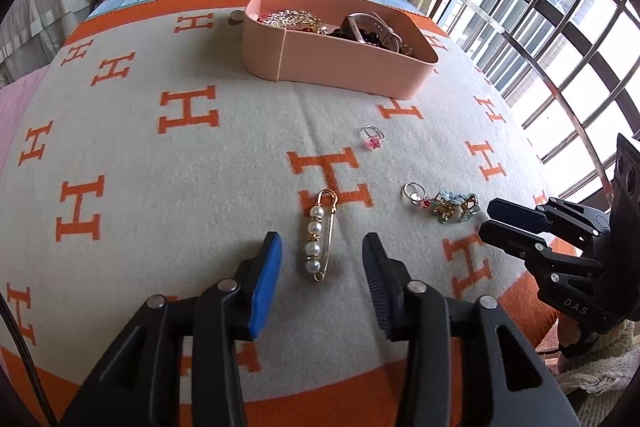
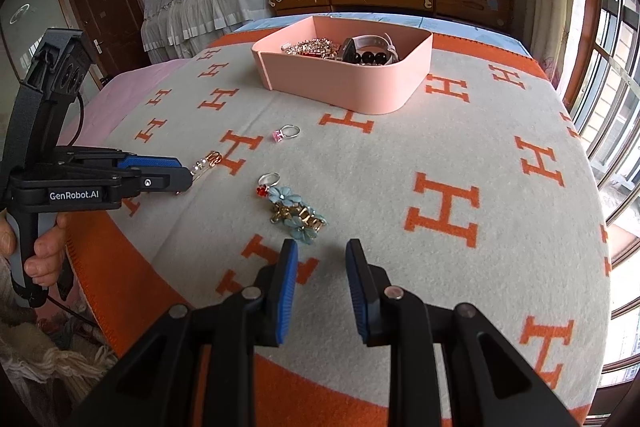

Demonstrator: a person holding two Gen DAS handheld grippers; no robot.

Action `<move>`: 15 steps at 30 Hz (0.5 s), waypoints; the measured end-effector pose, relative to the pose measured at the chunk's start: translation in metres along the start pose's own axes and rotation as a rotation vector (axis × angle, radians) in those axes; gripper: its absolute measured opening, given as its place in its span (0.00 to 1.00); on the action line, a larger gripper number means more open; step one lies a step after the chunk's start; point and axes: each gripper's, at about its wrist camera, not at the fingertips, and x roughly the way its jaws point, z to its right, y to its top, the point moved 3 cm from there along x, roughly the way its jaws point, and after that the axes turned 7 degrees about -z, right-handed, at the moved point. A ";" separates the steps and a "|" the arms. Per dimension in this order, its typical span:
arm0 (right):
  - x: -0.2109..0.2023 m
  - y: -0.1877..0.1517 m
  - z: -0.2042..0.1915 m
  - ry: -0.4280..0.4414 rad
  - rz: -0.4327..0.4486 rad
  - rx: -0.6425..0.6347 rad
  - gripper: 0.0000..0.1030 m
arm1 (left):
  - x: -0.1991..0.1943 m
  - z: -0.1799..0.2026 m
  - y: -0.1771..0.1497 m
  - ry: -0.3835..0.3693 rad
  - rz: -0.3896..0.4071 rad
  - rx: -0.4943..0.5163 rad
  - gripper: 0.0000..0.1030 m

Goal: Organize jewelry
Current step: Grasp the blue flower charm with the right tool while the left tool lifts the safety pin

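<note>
The step in hand looks like a pickup of the pearl brooch pin (image 1: 320,235), one of the last loose pieces still to go into the pink tray (image 1: 344,57). In the left wrist view the pin lies flat on the orange-and-cream blanket (image 1: 160,167), low in the centre of the frame, just ahead of the left gripper (image 1: 322,247). That gripper's jaws stand partly open with nothing pressed between them, and the pin's near end sits in line with the gap.

The pin's long axis runs nearly straight away from the camera, leaning slightly to the right at the top. Its looped head points toward the tray in the upper centre, and the clasp end points back toward the jaws. The four pearls sit in a row along its left side.

The next move probably calls for lowering the jaws so they straddle the pin across its narrow width, then closing on the pearls or wire. The thin wire on soft fabric could slip out.

The right gripper (image 2: 322,263) hovers at the lower centre of its own view, jaws narrowly apart and empty, just short of the blue flower hair clip (image 2: 294,215). A red-stone ring (image 2: 266,183) touches the clip's far end. A pink-stone ring (image 2: 286,133) lies further up, between the clip and the tray.
</note>
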 end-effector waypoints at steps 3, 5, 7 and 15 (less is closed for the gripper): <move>-0.007 -0.001 -0.001 0.007 0.016 -0.033 0.24 | 0.006 0.016 0.003 0.109 -0.004 0.092 0.36; -0.013 0.000 0.002 0.011 0.031 -0.047 0.24 | 0.008 0.022 0.006 0.162 -0.002 0.129 0.11; -0.020 0.000 0.005 0.011 0.046 -0.059 0.24 | 0.007 0.020 0.010 0.074 -0.030 0.094 0.05; -0.018 0.008 0.001 0.003 0.024 -0.173 0.25 | -0.051 -0.014 0.031 -0.030 0.060 -0.035 0.05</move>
